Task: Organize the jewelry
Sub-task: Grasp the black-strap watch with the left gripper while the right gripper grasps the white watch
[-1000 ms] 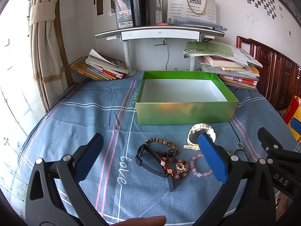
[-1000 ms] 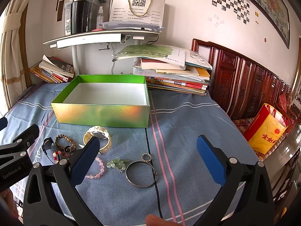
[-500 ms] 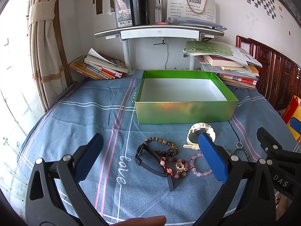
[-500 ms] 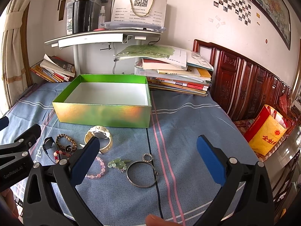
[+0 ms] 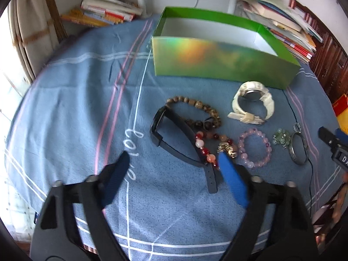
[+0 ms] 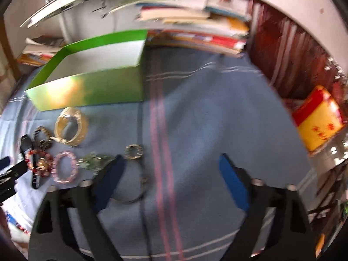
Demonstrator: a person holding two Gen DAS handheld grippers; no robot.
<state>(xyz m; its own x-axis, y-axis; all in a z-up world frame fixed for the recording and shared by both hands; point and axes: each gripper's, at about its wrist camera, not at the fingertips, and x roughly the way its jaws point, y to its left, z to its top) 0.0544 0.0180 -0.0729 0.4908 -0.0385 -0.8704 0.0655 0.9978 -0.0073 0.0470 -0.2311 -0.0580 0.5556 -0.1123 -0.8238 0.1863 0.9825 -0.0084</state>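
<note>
Jaws of the left gripper [image 5: 171, 163] have just been closing partway yet stand well apart with nothing between them but blue bedsheet [image 5: 76, 100]; its right pad sits just beside the red bead bracelet [image 5: 203, 146] and the tail of the black wristband [image 5: 174, 134]. Jaws of the right gripper [image 6: 171, 165] have likewise narrowed and grip nothing; its left pad overlaps the silver bangle [image 6: 139, 187] in the blurred view, contact not resolvable. Beyond lie the pink bead bracelet [image 5: 254, 148], brown bead bracelet [image 5: 195, 108], green bead cluster [image 5: 281, 138] and white watch [image 5: 252, 102]. Farthest, the green box [image 5: 217, 58] appears empty: sorting has apparently not begun, and every piece remains to be moved.
</note>
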